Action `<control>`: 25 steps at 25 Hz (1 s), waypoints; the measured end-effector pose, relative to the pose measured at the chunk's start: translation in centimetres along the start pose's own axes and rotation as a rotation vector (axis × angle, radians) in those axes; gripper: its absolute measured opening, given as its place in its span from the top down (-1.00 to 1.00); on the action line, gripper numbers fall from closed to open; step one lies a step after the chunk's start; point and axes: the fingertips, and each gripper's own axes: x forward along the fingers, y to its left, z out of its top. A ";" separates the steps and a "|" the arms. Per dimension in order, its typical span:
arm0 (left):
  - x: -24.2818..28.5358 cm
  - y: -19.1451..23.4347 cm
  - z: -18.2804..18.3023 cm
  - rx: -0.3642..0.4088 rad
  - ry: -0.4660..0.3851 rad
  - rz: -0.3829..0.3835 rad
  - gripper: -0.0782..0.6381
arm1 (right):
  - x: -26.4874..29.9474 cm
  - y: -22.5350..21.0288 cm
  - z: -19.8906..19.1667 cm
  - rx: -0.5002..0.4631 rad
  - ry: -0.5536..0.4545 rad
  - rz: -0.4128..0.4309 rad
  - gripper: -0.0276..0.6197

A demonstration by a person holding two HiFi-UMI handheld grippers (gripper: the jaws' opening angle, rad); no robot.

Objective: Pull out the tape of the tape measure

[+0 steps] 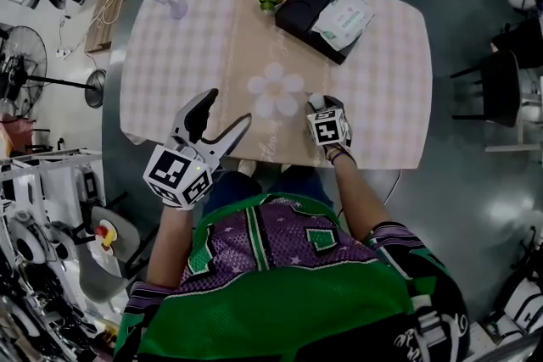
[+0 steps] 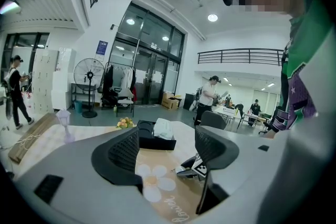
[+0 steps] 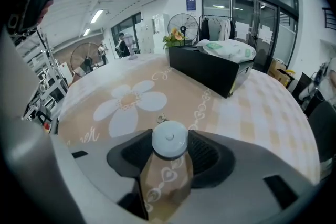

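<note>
Right hand-held gripper [image 1: 319, 103] clamps the round tape measure [image 3: 169, 139] on the counter [image 1: 382, 80]; the open, empty left hand-held gripper [image 1: 222, 116], lower left, should next draw out its tape.

1. Your head camera looks steeply down on the whole table [image 1: 170, 55].
2. Your left gripper [image 1: 230, 106] camera faces nearly level across it.
3. Your right gripper [image 1: 327, 102] camera tilts down, close; all share the flower print [image 1: 274, 89].

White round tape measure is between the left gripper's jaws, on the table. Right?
No: the white round tape measure is between the right gripper's jaws, on the table. The right gripper view shows it; the left gripper's jaws are empty.
</note>
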 end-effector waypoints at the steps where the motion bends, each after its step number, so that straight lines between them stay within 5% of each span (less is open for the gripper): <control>1: -0.3 0.3 0.3 -0.001 -0.003 -0.001 -0.19 | -0.1 -0.1 -0.1 0.000 0.006 0.001 0.24; 11: -2.9 3.7 1.3 0.002 -0.043 -0.044 -0.19 | -3.6 -0.9 3.3 0.038 -0.092 -0.085 0.24; 25: -4.0 5.2 4.9 0.032 -0.184 -0.224 -0.16 | -15.9 1.7 14.3 -0.078 -0.335 -0.256 0.24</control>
